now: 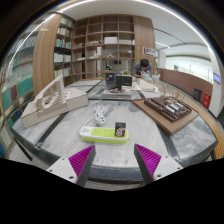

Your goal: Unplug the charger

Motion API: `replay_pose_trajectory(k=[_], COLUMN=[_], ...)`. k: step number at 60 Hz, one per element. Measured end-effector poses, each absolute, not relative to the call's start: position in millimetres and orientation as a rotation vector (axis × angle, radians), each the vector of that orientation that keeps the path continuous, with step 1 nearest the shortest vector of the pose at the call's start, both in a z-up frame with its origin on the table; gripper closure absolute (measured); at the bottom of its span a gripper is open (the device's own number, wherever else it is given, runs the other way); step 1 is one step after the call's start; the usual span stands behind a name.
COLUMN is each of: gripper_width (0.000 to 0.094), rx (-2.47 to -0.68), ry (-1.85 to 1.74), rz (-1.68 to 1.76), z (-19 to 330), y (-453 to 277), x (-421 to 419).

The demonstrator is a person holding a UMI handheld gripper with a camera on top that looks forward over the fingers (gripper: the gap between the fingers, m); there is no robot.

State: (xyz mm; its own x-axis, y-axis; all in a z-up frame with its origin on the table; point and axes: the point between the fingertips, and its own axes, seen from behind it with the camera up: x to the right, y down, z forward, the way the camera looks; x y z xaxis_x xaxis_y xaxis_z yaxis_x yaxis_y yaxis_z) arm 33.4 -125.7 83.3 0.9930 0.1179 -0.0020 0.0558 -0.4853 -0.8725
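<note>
A white and lime-green power strip [105, 134] lies on the grey table [140, 125] just ahead of my fingers. A small dark charger [120, 129] is plugged into its right end. A white cable with a white plug [100, 115] trails away behind the strip. My gripper [114, 160] is open and empty. Its two magenta pads [82, 160] stand wide apart with nothing between them, a short way in front of the strip.
An architectural model on a white board [55, 102] stands at the left. A wooden tray with small parts [170, 108] lies at the right. A person [146, 70] sits beyond the table, near bookshelves [105, 45]. The table's front edge [112, 180] is just below the fingers.
</note>
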Motion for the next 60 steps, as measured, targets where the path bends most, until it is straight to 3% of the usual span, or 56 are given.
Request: replay_pose_trajectory(k=[17,20,21,25,26,36,41,43,48,51,55,60], gripper_width=[0.0183,0.0269,0.0259,0.0514,0.0651,0.0803,0.0820,0.0826,0.0826,0.0827,0.0827,0.0824], rx=[-2.032,-2.042,-2.046,-2.034,-2.028,-2.003,-2.013,-1.972,-1.744,-1.716,-1.709,-1.780], ry=[-0.129,-0.137,-0.141,-0.147,-0.135,-0.088,-0.072,-0.077,-0.032,-0.028,-0.003,-0.010], rz=[0.089,0.087,0.081,0.062,0.038,0.050,0.041,0.041,0.028,0.041,0.065,-0.010], z=[43.2,34.7,32.0,27.0,23.4,26.7,27.9,46.8,151.8,190.6,206.6,184.1], y=[-2.9,8.7,12.1,22.6,25.1,24.4,24.7,24.4,17.4,4.3,-1.2,-4.8], x=[37.1,34.4,34.3,33.7,41.3,39.3,41.2,41.2,51.8,57.5,68.5,94.0])
